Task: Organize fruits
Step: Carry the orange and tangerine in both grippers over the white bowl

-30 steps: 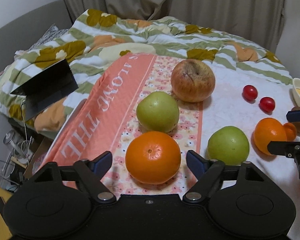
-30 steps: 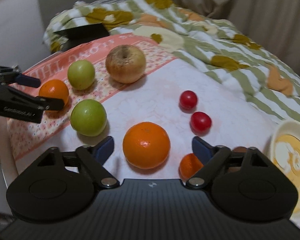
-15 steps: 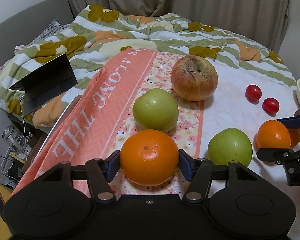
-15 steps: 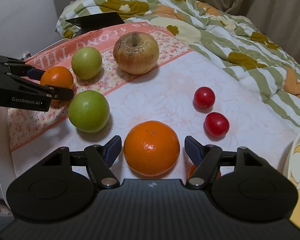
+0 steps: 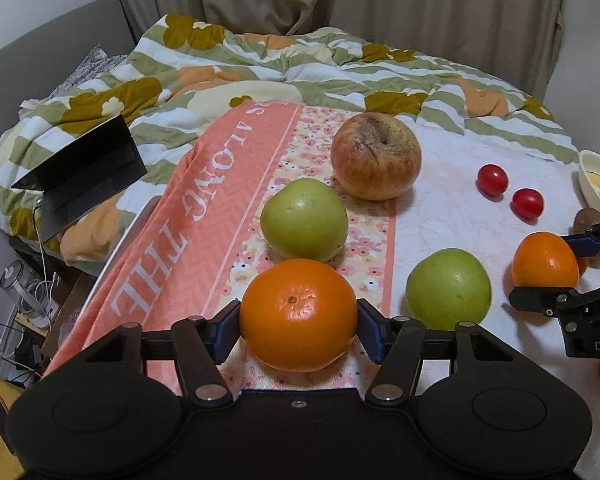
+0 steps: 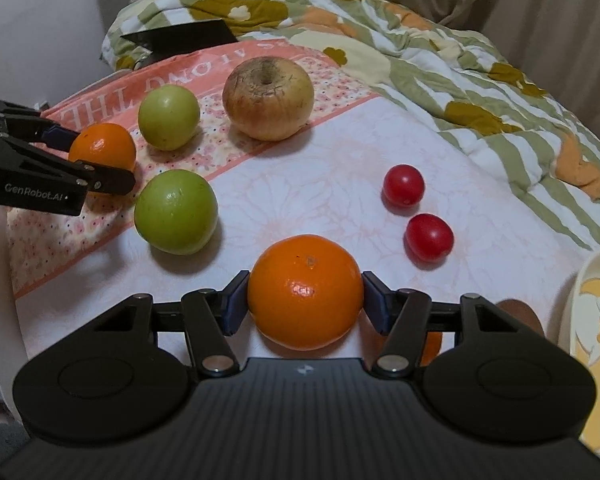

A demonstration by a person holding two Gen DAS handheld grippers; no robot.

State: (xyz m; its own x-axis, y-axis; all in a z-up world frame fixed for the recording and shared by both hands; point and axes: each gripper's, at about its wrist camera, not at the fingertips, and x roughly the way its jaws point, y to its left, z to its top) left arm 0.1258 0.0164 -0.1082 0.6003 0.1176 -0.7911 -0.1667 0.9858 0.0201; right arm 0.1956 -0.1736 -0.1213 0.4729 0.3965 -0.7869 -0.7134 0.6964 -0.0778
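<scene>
My left gripper (image 5: 298, 326) is shut on an orange (image 5: 298, 314) over the pink floral cloth (image 5: 172, 220). My right gripper (image 6: 305, 300) is shut on a second orange (image 6: 305, 291) on the white tablecloth (image 6: 332, 168). Two green apples (image 5: 304, 220) (image 5: 448, 288), a large brownish-red apple (image 5: 376, 156) and two cherry tomatoes (image 5: 492, 179) (image 5: 527, 202) lie on the table. In the right wrist view the left gripper (image 6: 100, 156) grips its orange (image 6: 102, 148) at far left; in the left wrist view the right gripper (image 5: 556, 268) holds its orange (image 5: 544, 260).
A cream bowl (image 6: 592, 320) sits at the right edge, with a small orange (image 6: 430, 346) and a brown object (image 6: 518, 312) near it. A striped floral blanket (image 5: 280, 64) lies behind the table. A black laptop (image 5: 80, 176) rests on it at left.
Both grippers have closed from open onto their oranges. Both views have drawn slightly nearer to the fruit.
</scene>
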